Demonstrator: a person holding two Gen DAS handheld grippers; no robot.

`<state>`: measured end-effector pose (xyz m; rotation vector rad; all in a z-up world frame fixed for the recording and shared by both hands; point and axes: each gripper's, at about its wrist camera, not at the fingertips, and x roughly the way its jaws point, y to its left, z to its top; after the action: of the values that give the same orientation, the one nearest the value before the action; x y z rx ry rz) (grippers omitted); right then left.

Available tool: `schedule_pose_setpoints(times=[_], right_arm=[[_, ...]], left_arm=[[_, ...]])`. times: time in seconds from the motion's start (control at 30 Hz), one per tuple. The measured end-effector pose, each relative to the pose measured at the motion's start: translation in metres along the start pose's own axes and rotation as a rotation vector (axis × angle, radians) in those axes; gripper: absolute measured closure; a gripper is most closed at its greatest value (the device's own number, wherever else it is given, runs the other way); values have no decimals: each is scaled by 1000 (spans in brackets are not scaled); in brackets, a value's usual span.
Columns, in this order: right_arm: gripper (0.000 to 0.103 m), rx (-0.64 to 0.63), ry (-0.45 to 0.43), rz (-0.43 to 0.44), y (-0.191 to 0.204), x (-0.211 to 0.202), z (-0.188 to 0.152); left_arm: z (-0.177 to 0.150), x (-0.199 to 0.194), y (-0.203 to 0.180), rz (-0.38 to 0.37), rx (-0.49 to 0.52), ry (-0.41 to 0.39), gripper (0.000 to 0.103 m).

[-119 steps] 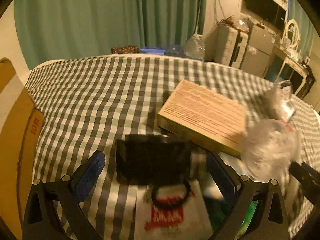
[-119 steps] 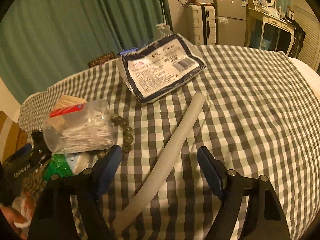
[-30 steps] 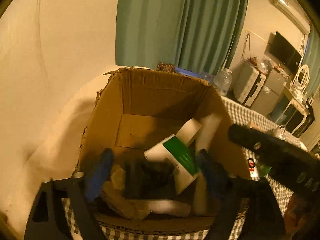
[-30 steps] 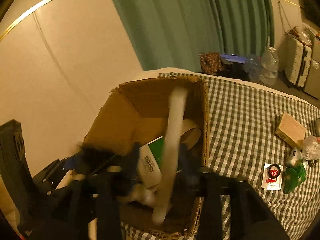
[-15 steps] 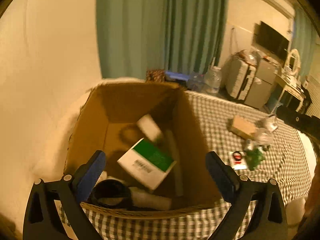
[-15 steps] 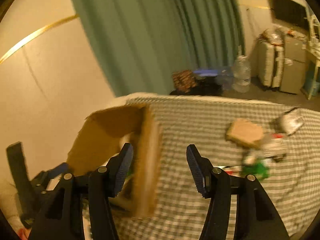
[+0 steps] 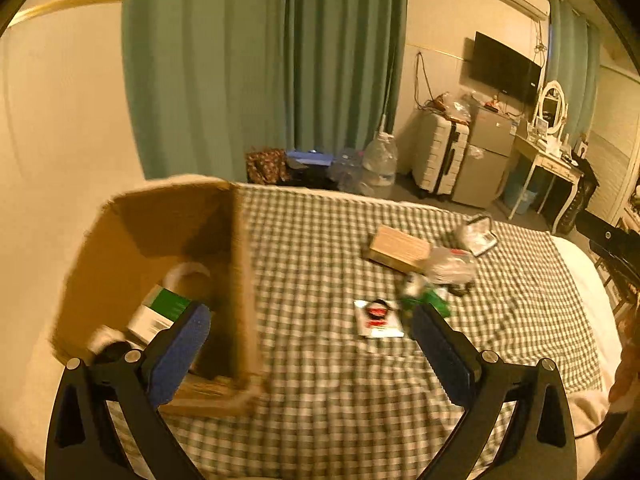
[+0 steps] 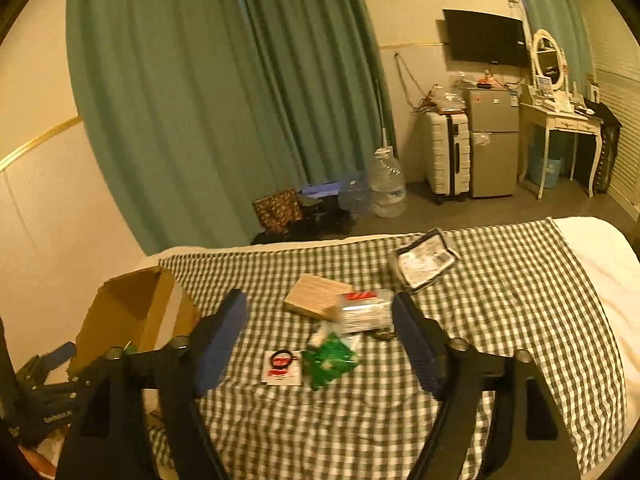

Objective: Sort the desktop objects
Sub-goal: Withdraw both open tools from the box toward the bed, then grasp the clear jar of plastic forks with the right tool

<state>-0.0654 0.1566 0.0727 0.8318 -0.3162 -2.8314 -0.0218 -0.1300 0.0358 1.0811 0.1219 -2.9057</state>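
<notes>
A cardboard box [image 7: 240,264] [image 8: 120,312] stands at the left of the checked tablecloth [image 7: 320,248] [image 8: 500,300]; inside it I see a green-and-white carton [image 7: 160,312] and a tape roll [image 7: 186,274]. On the cloth lie a flat tan box [image 7: 398,248] [image 8: 314,294], a clear plastic tub [image 7: 450,266] [image 8: 364,312], a white card with a black ring [image 7: 378,318] [image 8: 282,366], a green packet [image 7: 426,300] [image 8: 330,360] and a dark-edged pouch [image 7: 476,236] [image 8: 424,264]. My left gripper [image 7: 310,344] is open and empty above the box's near corner. My right gripper [image 8: 320,340] is opening, nothing between its fingers.
Green curtains [image 8: 220,100] hang behind the table. On the floor stand a water bottle [image 8: 386,186], a suitcase [image 8: 448,156] and a small fridge [image 8: 494,140]. A white dressing table [image 8: 560,120] is at far right. The other gripper's handle [image 8: 44,392] shows at lower left.
Both grippers have pulled back from the box and swung right toward the table's objects. The white tube the right gripper held a second ago is gone from its jaws, which now stand wider.
</notes>
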Motion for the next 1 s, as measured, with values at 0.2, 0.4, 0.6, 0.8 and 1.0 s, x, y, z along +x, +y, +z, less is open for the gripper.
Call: schedule_pose_setpoints(times=[0.2, 0.4, 0.6, 0.8, 1.0], right_arm=[[20, 12, 22, 21, -33, 14, -19], [20, 16, 35, 26, -60, 38, -45], [19, 31, 50, 75, -71, 75, -51], [19, 31, 98, 130, -68, 126, -55], [19, -59, 128, 108, -63, 178, -51]], left_arm=[[-21, 47, -42, -1, 13, 54, 0], [-37, 95, -73, 14, 69, 101, 0], [-45, 141, -81, 12, 102, 127, 0], [-55, 190, -80, 16, 113, 165, 0], [-59, 215, -70, 11, 81, 202, 0]])
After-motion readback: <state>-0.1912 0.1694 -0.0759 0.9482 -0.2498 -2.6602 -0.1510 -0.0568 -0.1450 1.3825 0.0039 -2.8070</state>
